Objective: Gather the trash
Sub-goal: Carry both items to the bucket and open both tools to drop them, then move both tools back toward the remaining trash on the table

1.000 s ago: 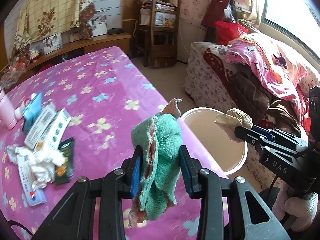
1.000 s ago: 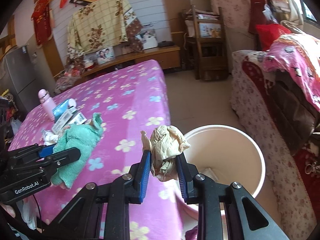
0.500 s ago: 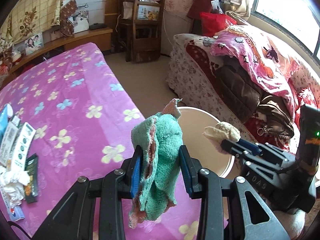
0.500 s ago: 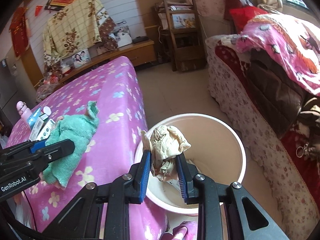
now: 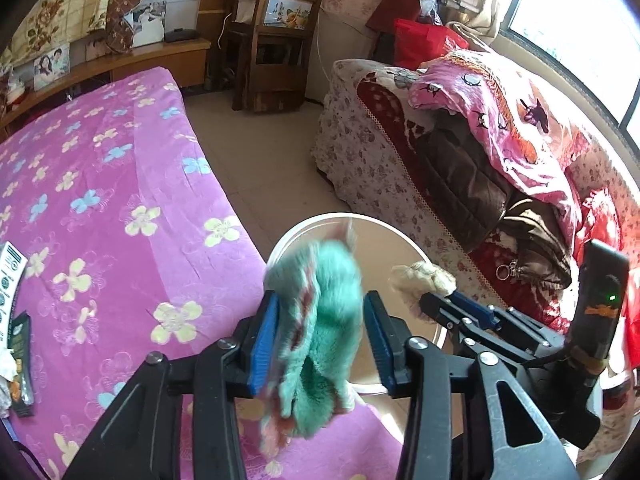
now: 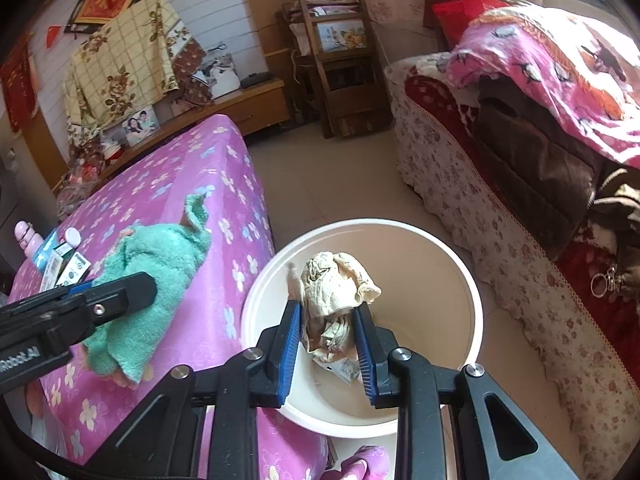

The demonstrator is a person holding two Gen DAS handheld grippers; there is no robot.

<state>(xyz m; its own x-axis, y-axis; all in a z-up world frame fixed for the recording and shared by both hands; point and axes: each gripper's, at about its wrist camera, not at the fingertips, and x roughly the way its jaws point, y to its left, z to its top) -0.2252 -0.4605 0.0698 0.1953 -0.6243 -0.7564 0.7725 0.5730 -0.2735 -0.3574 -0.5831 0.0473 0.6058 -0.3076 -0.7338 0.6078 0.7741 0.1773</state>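
Observation:
My left gripper (image 5: 318, 330) is shut on a green towel (image 5: 320, 320) that hangs blurred between its blue pads, near the bed's edge beside the bin. The towel also shows in the right wrist view (image 6: 148, 284). My right gripper (image 6: 326, 336) is shut on a crumpled beige wad of paper (image 6: 334, 284) and holds it over the open white bin (image 6: 448, 248). The wad also shows in the left wrist view (image 5: 424, 276), over the bin (image 5: 384, 228). Some paper scraps (image 6: 344, 368) lie at the bin's bottom.
The bed with a pink flowered cover (image 5: 112, 200) is on the left. Boxes and packets (image 6: 66, 266) and a pink bottle (image 6: 26, 238) lie on its far side. A sofa piled with blankets (image 5: 500, 152) stands right of the bin. A wooden chair (image 5: 272, 36) stands behind.
Both grippers have moved right towards the bin. The right gripper with the wad now sits over the bin's opening. The towel now swings, blurred.

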